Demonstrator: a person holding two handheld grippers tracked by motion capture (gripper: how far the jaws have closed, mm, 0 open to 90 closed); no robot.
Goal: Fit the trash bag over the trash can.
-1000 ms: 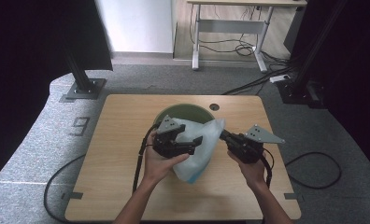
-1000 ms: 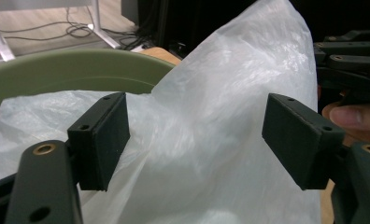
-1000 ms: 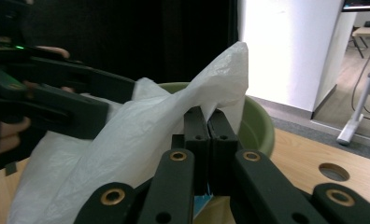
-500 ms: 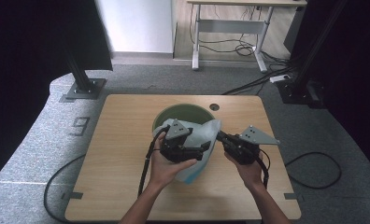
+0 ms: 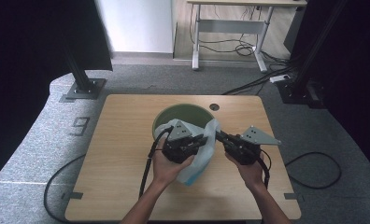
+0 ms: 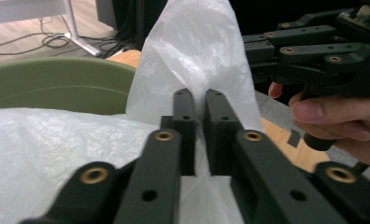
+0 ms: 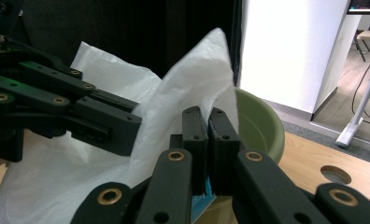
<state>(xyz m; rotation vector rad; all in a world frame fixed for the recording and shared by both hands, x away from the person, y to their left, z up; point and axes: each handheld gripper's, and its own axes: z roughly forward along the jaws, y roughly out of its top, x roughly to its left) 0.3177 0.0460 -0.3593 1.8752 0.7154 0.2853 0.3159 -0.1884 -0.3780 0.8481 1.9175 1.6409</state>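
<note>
Your left gripper (image 6: 199, 100) has just pinched shut on the plastic bag (image 6: 197, 51); your right gripper (image 7: 209, 119) clamps the same bag, its film stretched between both jaws.

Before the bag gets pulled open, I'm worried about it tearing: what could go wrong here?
Both tools, left and right, pinch thin film of the plastic bag, the left one having just closed on it. Pulling apart could tear it or slip it free. The bag overhangs the green basin, so tugging might drag or tip that.
</note>
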